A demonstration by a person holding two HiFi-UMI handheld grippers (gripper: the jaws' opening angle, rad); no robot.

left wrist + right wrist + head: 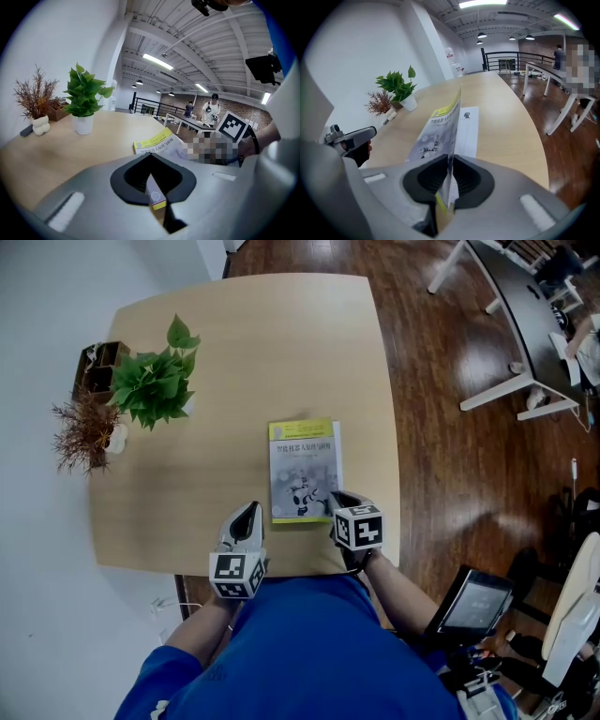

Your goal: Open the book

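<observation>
A book [305,470] with a yellow and grey cover lies on the wooden table [244,343], near the front edge. My right gripper [336,502] is at the book's near right corner. In the right gripper view its jaws [450,161] are shut on the edge of the front cover [438,129], which stands lifted off a white first page [468,131]. My left gripper [247,514] rests to the left of the book, apart from it. Its jaws [151,161] are shut with nothing between them, and the book [157,142] lies ahead to their right.
A green potted plant [155,381] and a dried plant in a white vase [84,427] stand at the table's far left. The table's right edge is close to the book. White-legged desks [525,315] stand on the dark wood floor at the right.
</observation>
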